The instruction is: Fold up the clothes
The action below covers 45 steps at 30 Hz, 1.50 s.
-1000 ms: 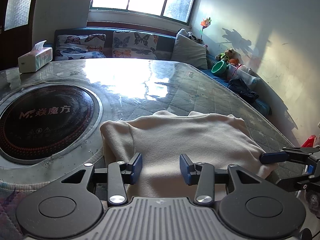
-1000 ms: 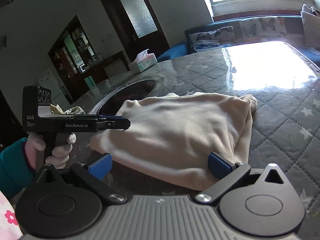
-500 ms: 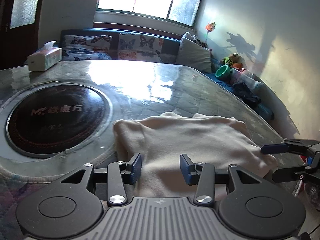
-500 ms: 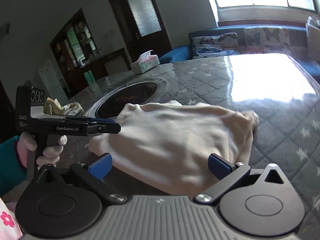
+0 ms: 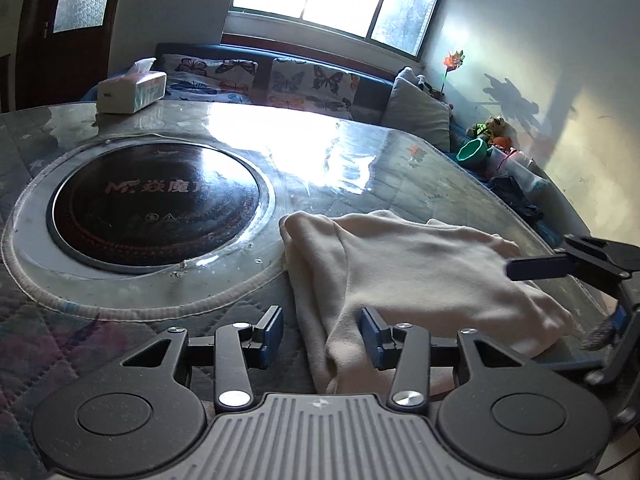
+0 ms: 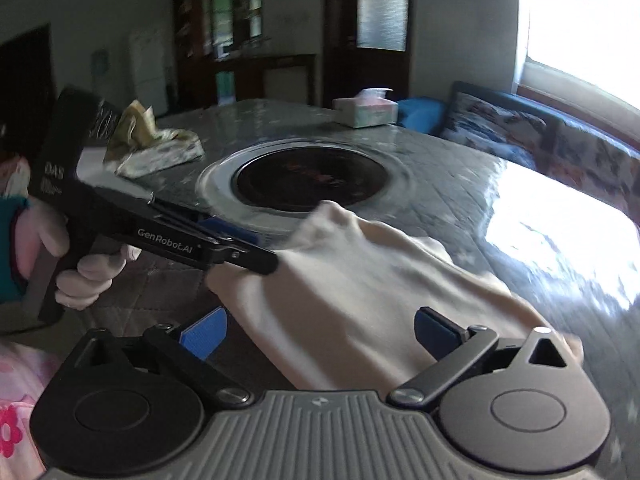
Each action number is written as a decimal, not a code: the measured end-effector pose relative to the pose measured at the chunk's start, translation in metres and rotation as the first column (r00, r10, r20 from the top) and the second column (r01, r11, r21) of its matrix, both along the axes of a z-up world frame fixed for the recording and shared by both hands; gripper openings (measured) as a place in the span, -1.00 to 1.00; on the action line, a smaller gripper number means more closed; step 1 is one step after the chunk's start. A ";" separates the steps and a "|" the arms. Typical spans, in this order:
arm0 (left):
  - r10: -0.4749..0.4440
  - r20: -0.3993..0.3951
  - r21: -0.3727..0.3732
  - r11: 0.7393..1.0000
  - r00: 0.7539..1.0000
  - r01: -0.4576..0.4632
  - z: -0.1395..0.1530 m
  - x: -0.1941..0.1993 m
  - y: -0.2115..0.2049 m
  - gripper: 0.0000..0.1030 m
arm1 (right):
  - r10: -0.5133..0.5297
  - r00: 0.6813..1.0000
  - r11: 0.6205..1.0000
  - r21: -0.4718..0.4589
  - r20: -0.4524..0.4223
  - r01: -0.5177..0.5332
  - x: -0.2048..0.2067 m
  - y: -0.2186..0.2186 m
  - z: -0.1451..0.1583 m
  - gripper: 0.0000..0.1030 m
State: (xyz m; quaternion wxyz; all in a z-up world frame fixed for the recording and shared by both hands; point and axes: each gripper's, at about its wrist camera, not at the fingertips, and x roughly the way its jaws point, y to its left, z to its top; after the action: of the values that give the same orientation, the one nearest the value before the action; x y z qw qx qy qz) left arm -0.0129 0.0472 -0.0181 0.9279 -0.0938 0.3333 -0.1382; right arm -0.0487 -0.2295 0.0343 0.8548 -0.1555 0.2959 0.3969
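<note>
I hold my left gripper [image 5: 320,338] low over the near edge of the cream garment [image 5: 420,272], with its two blue pads apart; a fold of the cloth lies between them, but they do not press on it. The garment is spread on the quilted table [image 5: 400,160] under a clear cover, just beside the round black cooktop [image 5: 156,208]. My right gripper [image 6: 320,334] is wide open, its pads well apart on both sides of the garment's near edge. In the right wrist view, my left gripper reaches in from the left, and its tip is at the garment's left corner. A tissue box [image 5: 132,87] stands at the far side of the table.
</note>
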 end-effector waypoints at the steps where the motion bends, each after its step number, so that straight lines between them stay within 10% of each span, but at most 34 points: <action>1: 0.006 0.004 -0.006 1.000 1.000 -0.006 0.002 -0.001 0.003 -0.12 | 0.018 1.000 1.000 -0.016 0.012 -0.018 -0.001 0.007 0.000 0.91; 17: 0.096 -0.055 -0.109 0.989 0.994 -0.102 0.016 0.003 0.040 0.11 | 0.212 0.974 0.951 -0.245 0.076 -0.188 -0.026 0.097 -0.026 0.18; 25: 0.088 -0.130 -0.223 0.968 0.988 -0.116 0.014 0.014 0.034 0.28 | 0.141 0.987 0.972 -0.201 0.074 -0.124 -0.024 0.089 -0.019 -0.58; 40: 0.094 -0.328 -0.447 0.862 0.940 -0.241 0.001 0.059 0.014 0.40 | 0.066 0.997 0.994 0.084 -0.050 -0.062 -0.004 0.026 0.023 -0.65; 45: 0.074 -0.385 -0.503 0.819 0.920 -0.276 -0.016 0.071 0.009 0.01 | 0.084 0.995 0.992 0.104 -0.053 -0.078 -0.007 0.019 0.024 -0.65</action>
State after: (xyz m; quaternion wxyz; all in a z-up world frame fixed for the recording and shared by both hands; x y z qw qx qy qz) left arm 0.0584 0.0563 -0.0339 0.7968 -0.4089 0.4280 -0.1215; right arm -0.0559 -0.2102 0.0581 0.8360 -0.1124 0.2930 0.4502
